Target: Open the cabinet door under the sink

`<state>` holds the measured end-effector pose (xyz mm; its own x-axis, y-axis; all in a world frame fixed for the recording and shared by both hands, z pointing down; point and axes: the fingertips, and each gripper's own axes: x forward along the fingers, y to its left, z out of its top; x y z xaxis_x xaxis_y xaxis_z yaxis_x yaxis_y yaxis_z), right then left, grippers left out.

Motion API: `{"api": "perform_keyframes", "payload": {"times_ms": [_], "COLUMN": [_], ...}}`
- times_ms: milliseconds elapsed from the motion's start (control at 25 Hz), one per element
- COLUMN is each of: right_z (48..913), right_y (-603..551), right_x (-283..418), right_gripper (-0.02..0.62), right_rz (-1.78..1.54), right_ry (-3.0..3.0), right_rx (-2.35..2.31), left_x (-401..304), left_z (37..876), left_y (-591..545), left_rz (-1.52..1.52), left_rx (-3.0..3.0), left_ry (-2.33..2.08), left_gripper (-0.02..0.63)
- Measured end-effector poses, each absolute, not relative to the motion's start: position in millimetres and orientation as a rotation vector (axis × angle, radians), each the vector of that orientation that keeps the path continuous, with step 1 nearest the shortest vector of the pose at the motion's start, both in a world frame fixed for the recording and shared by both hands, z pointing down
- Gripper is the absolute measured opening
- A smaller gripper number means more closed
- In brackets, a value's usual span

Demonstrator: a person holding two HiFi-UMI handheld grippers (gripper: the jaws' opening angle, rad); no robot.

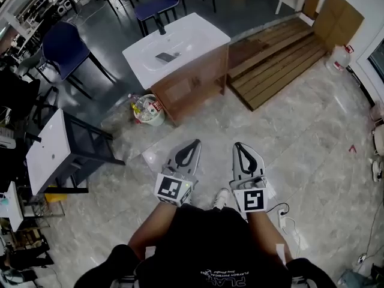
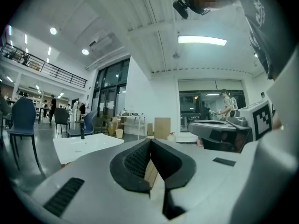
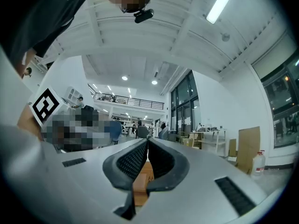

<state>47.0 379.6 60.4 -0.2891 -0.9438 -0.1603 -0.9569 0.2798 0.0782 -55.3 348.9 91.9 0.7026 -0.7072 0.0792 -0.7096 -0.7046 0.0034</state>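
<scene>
The sink cabinet [image 1: 195, 84] is a wooden box under a white basin [image 1: 177, 41] and stands on the floor ahead of me, its front doors closed. My left gripper [image 1: 197, 141] and right gripper [image 1: 237, 144] hover side by side near my body, pointing towards it and well short of it. Both are shut with nothing between the jaws. In the left gripper view the left gripper [image 2: 150, 141] has its pads pressed together, with the white basin [image 2: 86, 146] to the left. In the right gripper view the right gripper [image 3: 147, 141] is likewise shut, and brown wood [image 3: 142, 178] shows below the pads.
A white bin [image 1: 148, 110] with rubbish sits at the cabinet's left front corner. A wooden platform [image 1: 279, 62] lies to its right, with a jug [image 1: 341, 57] beyond. A white-topped table [image 1: 51, 152] and blue chairs [image 1: 63, 47] stand at the left. A cable [image 1: 282, 218] lies by my right foot.
</scene>
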Motion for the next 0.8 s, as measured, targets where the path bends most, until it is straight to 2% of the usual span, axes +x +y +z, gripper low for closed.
{"api": "perform_keyframes", "payload": {"times_ms": [360,800], "right_z": [70.5,80.7], "right_y": [358.2,280.3], "right_x": [67.2,62.8], "right_gripper": [0.025,0.025], "right_rz": [0.179,0.172], "right_ry": [2.494,2.578], "right_rx": [-1.771,-1.701], "left_x": [-41.4,-31.6], "left_z": [97.6,118.8], "left_y": [328.9,251.5], "left_rz": [0.133,0.118], "left_rx": [2.827,2.773], "left_ry": [-1.269,-1.302], "left_gripper": [0.023,0.023]}}
